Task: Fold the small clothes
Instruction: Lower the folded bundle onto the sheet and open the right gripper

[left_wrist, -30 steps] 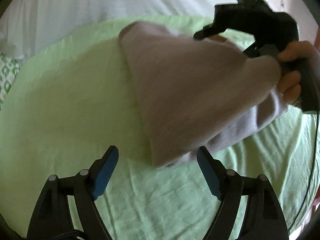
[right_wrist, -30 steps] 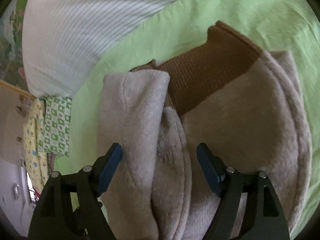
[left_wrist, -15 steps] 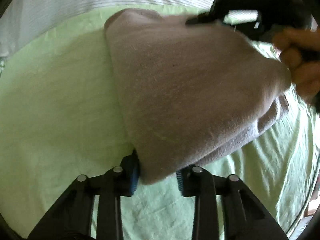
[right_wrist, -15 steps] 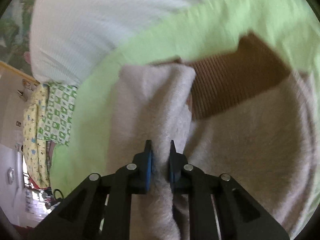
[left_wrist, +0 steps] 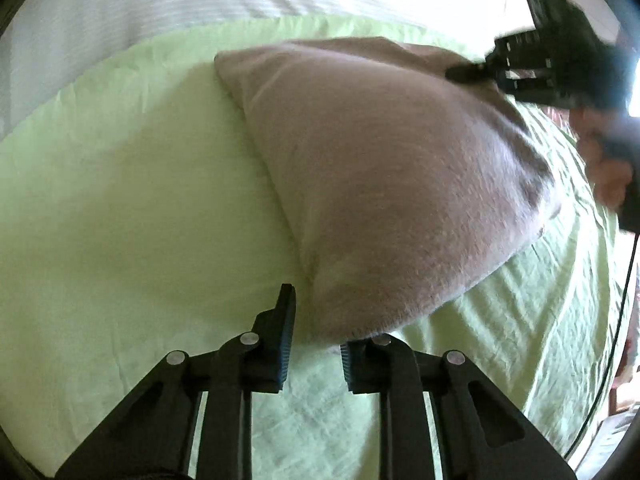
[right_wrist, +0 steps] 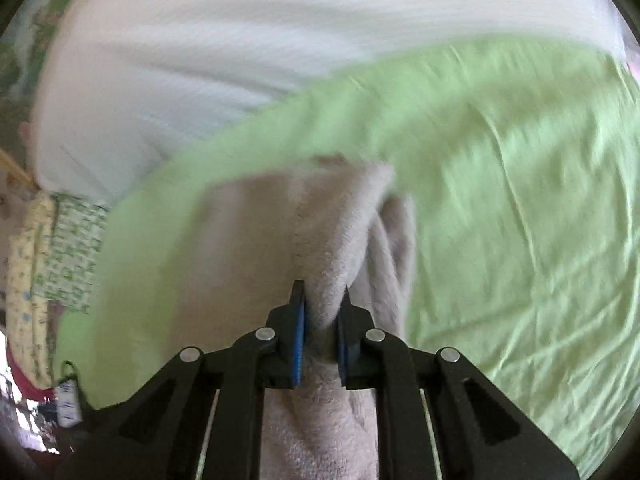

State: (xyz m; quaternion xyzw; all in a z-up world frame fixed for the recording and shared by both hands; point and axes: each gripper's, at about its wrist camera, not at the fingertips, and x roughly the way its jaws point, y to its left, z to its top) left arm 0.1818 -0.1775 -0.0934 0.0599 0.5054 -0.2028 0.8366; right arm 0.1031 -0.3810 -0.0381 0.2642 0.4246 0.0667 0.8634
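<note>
A beige fleece garment (left_wrist: 400, 180) lies bulged up on the light green sheet (left_wrist: 120, 200). My left gripper (left_wrist: 316, 332) has the garment's near corner between its blue pads. Its jaws are closing on that corner, and the cloth drapes over the right finger. In the right wrist view my right gripper (right_wrist: 322, 312) is shut on a raised fold of the same garment (right_wrist: 280, 232), which hangs down to both sides. From the left wrist view that right gripper (left_wrist: 472, 70) shows at the garment's far edge, held by a hand (left_wrist: 608, 176).
White striped bedding (right_wrist: 240, 60) lies beyond the green sheet (right_wrist: 520, 200). A green and yellow patterned cloth (right_wrist: 60, 256) hangs at the bed's left edge. A black cable (left_wrist: 624, 300) runs down the right side.
Both grippers went from wide open to closed on the garment. The right one pulled its fold up and sideways, and the brown ribbed part is now out of sight. The left moved in onto the near corner.
</note>
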